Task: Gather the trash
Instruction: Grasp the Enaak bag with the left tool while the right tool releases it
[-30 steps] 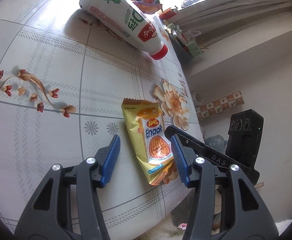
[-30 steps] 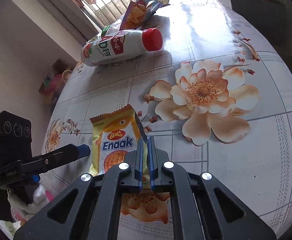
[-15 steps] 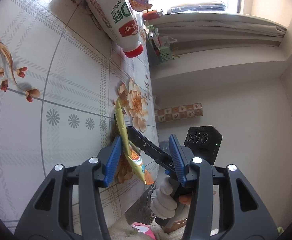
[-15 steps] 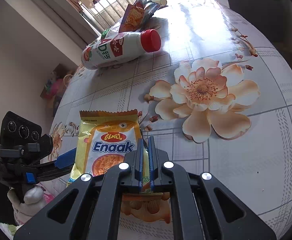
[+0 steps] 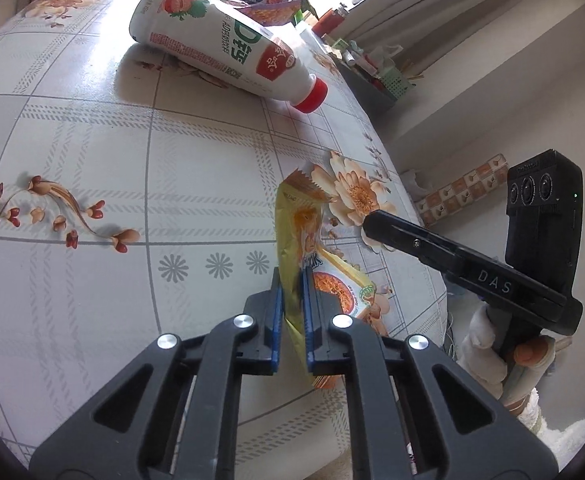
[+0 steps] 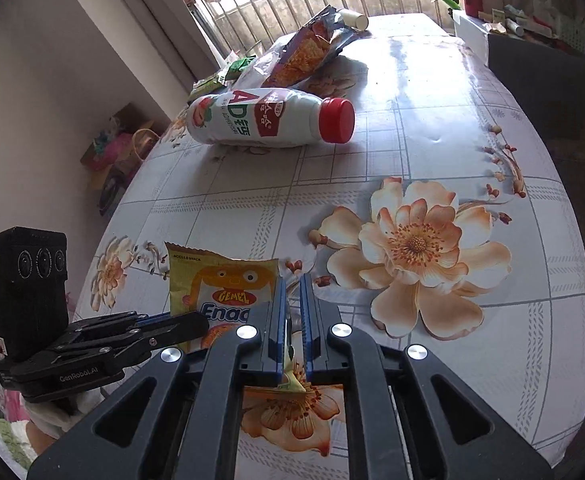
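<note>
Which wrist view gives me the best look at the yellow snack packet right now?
The right wrist view: the yellow snack packet faces the camera, print readable, its edge between the right gripper pads. The left wrist view shows the packet nearly edge-on, pinched in the left gripper.

On my right wrist view, the yellow snack packet (image 6: 220, 284) at about 8 o'clock reads "GEMEZ" in a red oval, with "Enaa" below it before the rest is covered; small print along its top edge is too fine for me to read. The left gripper (image 6: 196, 322) carries "GenRoboLAI" on its body. The white bottle (image 6: 260, 120) at 11 o'clock shows a large "AD". On my left wrist view, the right gripper (image 5: 372, 226) at 3 o'clock bears "DAS".
</note>
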`<state>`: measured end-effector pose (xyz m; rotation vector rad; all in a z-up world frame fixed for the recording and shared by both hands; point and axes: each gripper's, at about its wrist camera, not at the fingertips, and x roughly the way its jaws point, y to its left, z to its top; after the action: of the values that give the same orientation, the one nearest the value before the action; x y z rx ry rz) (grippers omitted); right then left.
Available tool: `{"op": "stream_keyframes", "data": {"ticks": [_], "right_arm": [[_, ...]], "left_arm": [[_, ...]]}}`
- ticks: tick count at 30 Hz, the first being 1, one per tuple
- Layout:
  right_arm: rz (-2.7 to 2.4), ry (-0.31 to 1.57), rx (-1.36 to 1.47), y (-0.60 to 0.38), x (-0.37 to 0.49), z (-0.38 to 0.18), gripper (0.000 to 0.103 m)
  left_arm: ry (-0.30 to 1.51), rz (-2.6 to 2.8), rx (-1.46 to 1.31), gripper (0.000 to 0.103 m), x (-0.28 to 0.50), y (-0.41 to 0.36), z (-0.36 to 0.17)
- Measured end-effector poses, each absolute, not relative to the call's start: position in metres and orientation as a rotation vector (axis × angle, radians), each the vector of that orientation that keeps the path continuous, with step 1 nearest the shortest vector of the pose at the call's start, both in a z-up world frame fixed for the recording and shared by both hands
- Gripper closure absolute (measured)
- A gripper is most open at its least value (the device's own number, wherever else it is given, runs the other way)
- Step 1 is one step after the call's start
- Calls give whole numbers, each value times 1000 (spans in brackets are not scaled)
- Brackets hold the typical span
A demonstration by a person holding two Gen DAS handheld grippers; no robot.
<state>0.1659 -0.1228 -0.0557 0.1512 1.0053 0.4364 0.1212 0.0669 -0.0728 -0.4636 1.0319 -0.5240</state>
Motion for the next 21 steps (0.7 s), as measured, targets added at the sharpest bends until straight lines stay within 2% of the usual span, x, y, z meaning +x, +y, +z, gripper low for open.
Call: {"op": "stream_keyframes", "data": {"ticks": [1, 2, 3, 4, 7, 10, 16, 21], "right_arm": [[450, 979, 95, -115, 172, -43, 87], [466, 950, 36, -105, 179, -31, 67], [484, 916, -20, -95, 186, -20, 55], [512, 881, -73, -84, 195, -11, 39], [580, 836, -211, -52, 230, 1, 35], [615, 867, -306, -23, 272, -3, 30], [595, 956, -431, 17, 334, -26, 29], [570, 1044, -465, 21, 337, -54, 29]], "left_arm": [[1029, -517, -461, 96, 121, 70, -72], [1028, -509, -466, 96, 120, 76, -72], [1026, -500, -473, 96, 120, 83, -73], [1024, -491, -480, 96, 120, 88, -73], [1009, -467, -495, 96, 117, 109, -71], [999, -448, -511, 96, 115, 125, -70], [995, -413, -550, 96, 112, 151, -75], [992, -413, -575, 96, 110, 162, -76]]}}
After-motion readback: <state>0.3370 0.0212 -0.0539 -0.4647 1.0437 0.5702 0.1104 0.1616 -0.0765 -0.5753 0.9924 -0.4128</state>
